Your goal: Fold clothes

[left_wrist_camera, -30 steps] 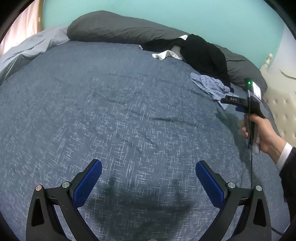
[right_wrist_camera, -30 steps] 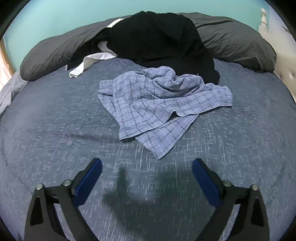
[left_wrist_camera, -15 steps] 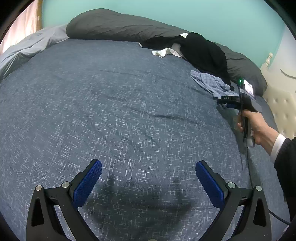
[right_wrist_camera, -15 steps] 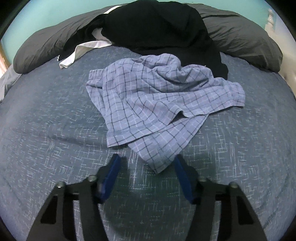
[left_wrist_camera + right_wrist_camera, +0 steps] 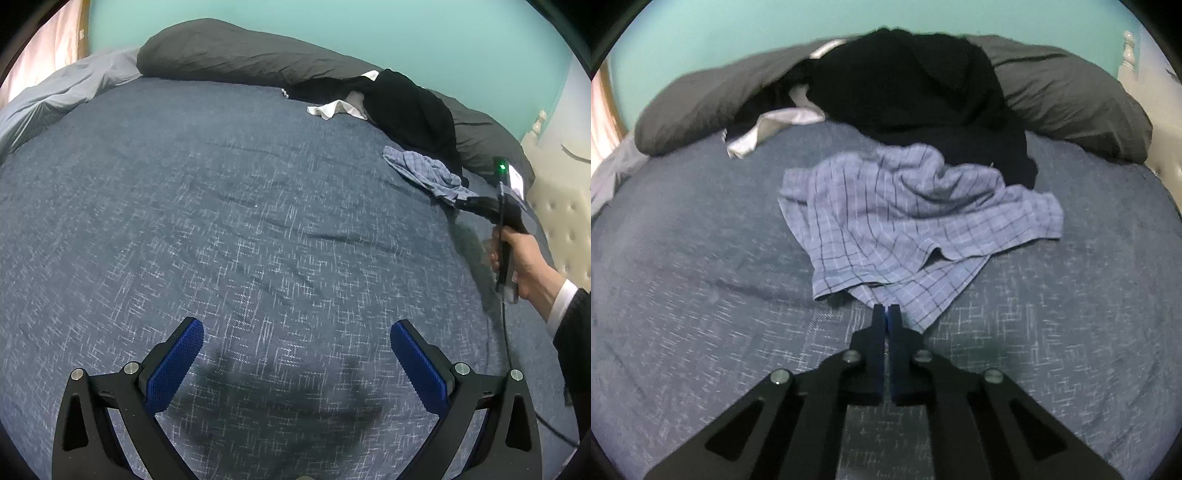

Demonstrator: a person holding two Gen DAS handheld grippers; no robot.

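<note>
A crumpled light-blue checked garment [image 5: 905,225] lies on the dark blue bed cover [image 5: 683,277]. It also shows in the left wrist view [image 5: 424,171] at the far right. My right gripper [image 5: 886,307] is shut on the garment's near hem, low over the bed. In the left wrist view the right gripper [image 5: 460,203] is held by a hand at the garment's edge. My left gripper [image 5: 297,343] is open and empty above bare bed cover, far from the garment.
A pile of black clothes [image 5: 916,92] with a white piece [image 5: 768,129] lies behind the checked garment against grey pillows [image 5: 1071,103]. A grey duvet [image 5: 55,99] lies at the left edge. A cream padded headboard [image 5: 565,221] stands at right.
My right gripper moved forward to the checked garment's near hem and closed from wide open to shut on it. My left gripper stayed open, shifting only slightly.
</note>
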